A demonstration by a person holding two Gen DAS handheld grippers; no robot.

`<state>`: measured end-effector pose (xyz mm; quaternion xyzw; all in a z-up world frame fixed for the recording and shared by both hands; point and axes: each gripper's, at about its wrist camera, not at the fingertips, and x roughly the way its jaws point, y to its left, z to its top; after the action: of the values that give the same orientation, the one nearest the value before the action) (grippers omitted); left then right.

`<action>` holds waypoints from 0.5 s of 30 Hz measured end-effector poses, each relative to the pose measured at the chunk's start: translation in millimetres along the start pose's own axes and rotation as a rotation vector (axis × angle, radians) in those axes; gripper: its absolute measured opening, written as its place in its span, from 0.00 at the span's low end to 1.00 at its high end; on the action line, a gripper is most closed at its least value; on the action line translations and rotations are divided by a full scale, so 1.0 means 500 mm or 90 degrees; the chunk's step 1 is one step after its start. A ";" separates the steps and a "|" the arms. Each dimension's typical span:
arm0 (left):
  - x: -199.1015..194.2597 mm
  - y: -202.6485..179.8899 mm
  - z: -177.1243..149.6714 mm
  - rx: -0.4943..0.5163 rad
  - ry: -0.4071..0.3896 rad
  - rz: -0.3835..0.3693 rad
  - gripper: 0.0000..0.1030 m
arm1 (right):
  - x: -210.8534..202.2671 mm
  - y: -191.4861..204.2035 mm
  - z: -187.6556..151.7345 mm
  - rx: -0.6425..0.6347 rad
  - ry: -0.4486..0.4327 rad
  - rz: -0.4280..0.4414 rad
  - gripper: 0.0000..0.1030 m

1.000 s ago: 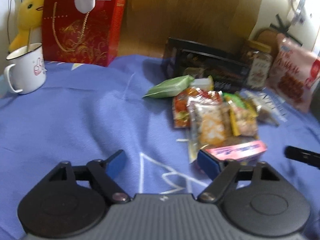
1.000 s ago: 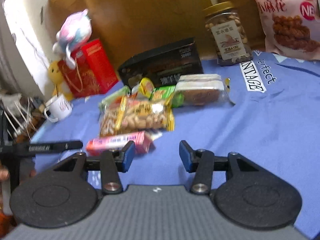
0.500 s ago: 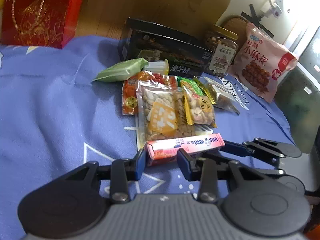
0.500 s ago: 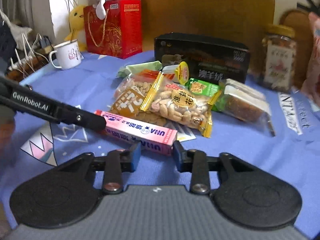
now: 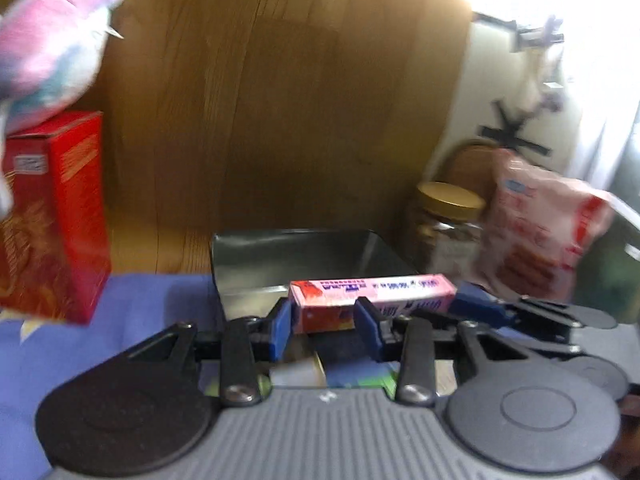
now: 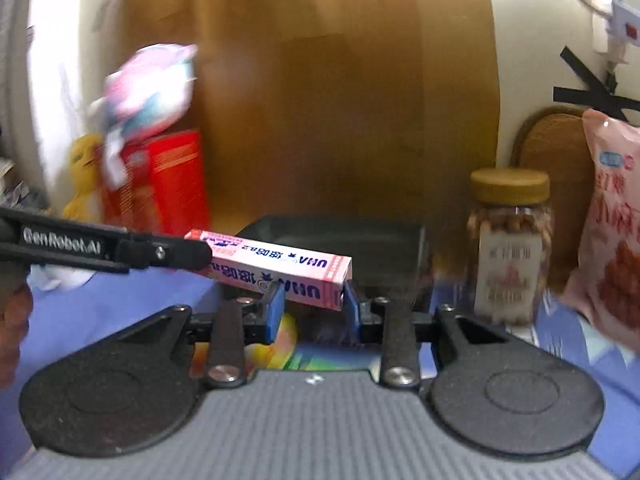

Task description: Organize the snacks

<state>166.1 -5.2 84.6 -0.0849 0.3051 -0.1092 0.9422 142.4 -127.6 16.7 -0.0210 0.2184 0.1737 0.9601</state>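
Left wrist view: the pink candy box [image 5: 370, 294] is being clamped at one end by the left gripper [image 5: 322, 326] and at the other by the right gripper [image 6: 310, 306], likely so it is kept level above the black tray [image 5: 296, 262] just beyond, where it seems meant to go.

Domestic room, probably a bedroom: a blue printed cloth [image 6: 120, 300] covers the surface before a wooden panel [image 6: 340, 100]; a plush toy [image 6: 152, 92] sits on a red gift box [image 6: 168, 184], beside a nut jar [image 6: 508, 240] and a pink snack bag [image 6: 612, 220].
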 end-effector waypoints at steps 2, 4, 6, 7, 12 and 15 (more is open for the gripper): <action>0.067 0.017 0.023 -0.016 0.029 0.008 0.34 | 0.041 -0.023 0.020 0.025 0.013 -0.007 0.35; 0.114 0.026 0.026 -0.027 0.050 0.017 0.34 | 0.076 -0.041 0.030 0.051 0.041 -0.004 0.36; 0.123 0.033 0.013 -0.037 0.064 0.018 0.33 | 0.085 -0.053 0.029 0.069 0.053 0.001 0.36; 0.118 0.035 0.010 -0.037 0.059 0.010 0.35 | 0.070 -0.055 0.031 0.074 0.036 0.003 0.36; 0.054 0.084 0.004 -0.048 -0.064 0.082 0.56 | 0.033 -0.119 0.010 0.146 -0.023 -0.035 0.41; 0.099 0.115 -0.004 -0.089 0.009 0.099 0.55 | 0.060 -0.156 -0.024 0.224 0.025 -0.034 0.43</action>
<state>212.5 37.1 42.5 -0.1256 0.3241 -0.0149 0.9375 189.6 -192.3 -9.6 0.1383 0.2632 0.1066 0.9488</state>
